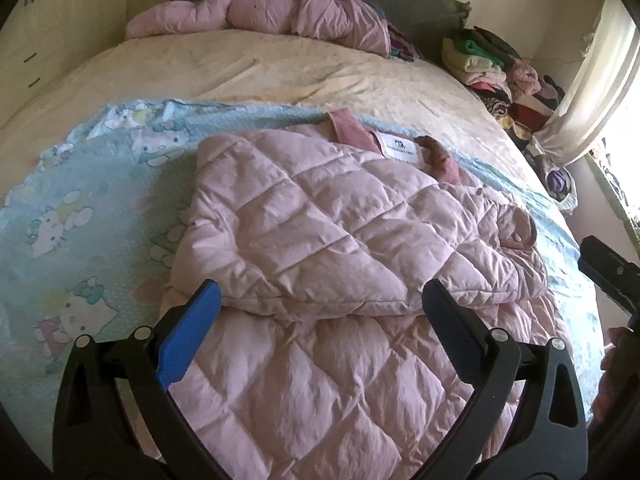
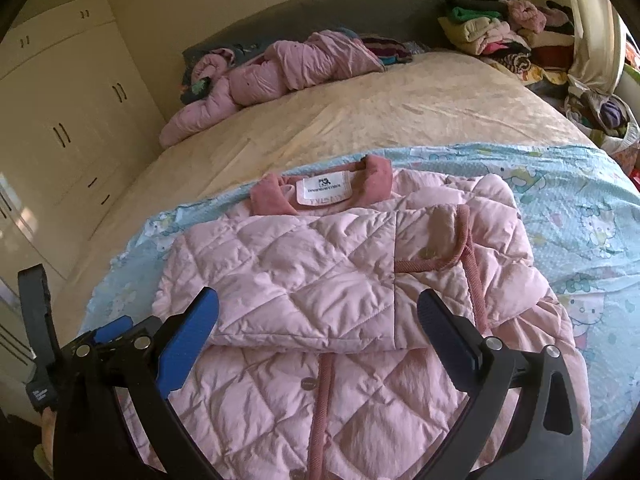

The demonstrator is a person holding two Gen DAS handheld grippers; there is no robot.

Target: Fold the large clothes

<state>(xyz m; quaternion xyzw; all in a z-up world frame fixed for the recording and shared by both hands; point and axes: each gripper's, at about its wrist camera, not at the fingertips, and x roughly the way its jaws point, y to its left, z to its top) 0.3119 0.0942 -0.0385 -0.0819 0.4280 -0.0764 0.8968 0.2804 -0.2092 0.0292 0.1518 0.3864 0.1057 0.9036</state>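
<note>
A pink quilted jacket [image 1: 320,240] lies flat on a light blue cartoon-print sheet [image 1: 80,208] on the bed, front up, with its sleeves folded across the chest. Its darker pink collar and white label [image 2: 324,194] point to the far side. It also shows in the right wrist view [image 2: 340,280]. My left gripper [image 1: 320,304] is open and empty, hovering above the jacket's lower half. My right gripper [image 2: 318,312] is open and empty, above the same part. The left gripper also shows at the left edge of the right wrist view [image 2: 116,330].
A beige bedspread [image 1: 260,68] covers the far half of the bed. Another pink padded garment [image 1: 260,16] lies bunched by the grey headboard. A pile of folded clothes [image 2: 500,28] sits at the far right corner. Cream wardrobes [image 2: 60,120] stand on the left.
</note>
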